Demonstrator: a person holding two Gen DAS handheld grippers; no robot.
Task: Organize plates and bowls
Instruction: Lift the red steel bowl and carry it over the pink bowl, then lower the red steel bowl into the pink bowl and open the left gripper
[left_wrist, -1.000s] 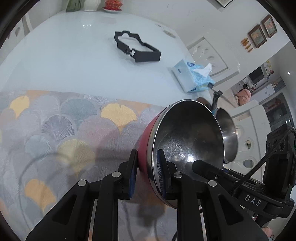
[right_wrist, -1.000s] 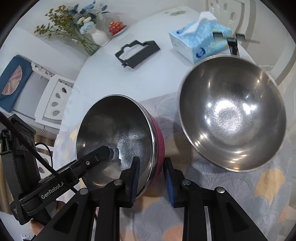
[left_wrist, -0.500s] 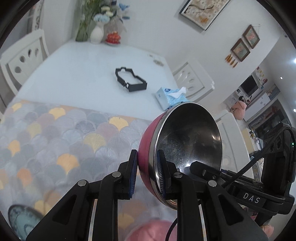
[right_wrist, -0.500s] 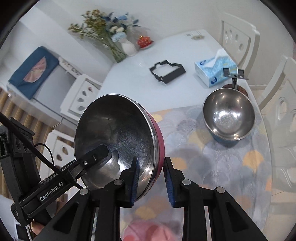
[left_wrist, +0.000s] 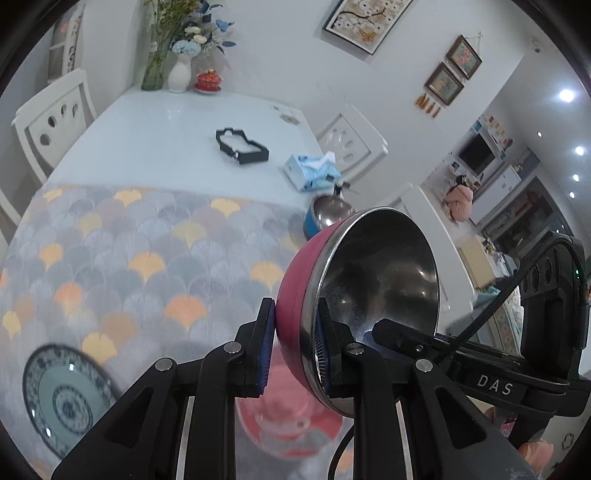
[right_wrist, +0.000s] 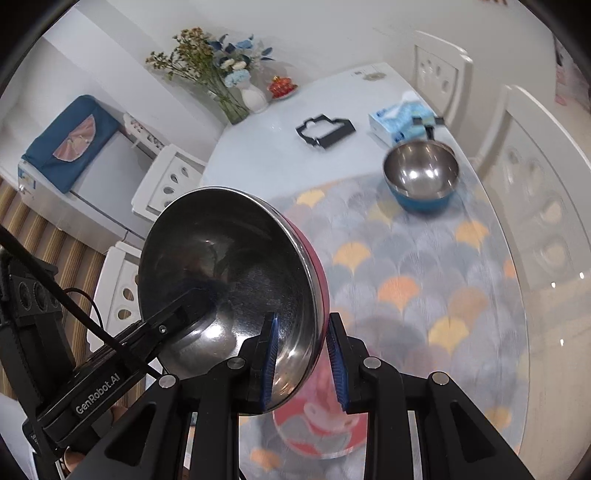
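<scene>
Both grippers clamp the rim of one red bowl with a steel inside (left_wrist: 373, 291), held tilted high above the table; it also shows in the right wrist view (right_wrist: 229, 273). My left gripper (left_wrist: 293, 347) is shut on its near rim. My right gripper (right_wrist: 304, 363) is shut on the opposite rim. A blue bowl with a steel inside (right_wrist: 421, 177) stands at the far right of the patterned mat (left_wrist: 147, 258). A blue-patterned plate (left_wrist: 62, 398) lies at the mat's near left. A pink plate (right_wrist: 321, 432) lies right below the held bowl.
On the white table (left_wrist: 166, 136) beyond the mat lie a black frame-like part (left_wrist: 242, 147) and a tissue box (left_wrist: 312, 171). Flower vases (left_wrist: 181, 70) stand at the far end. White chairs (right_wrist: 532, 177) ring the table.
Both grippers have lifted the red bowl up and back from the blue bowl. The blue bowl has shrunk into the distance, and the two plates have come into view below.
</scene>
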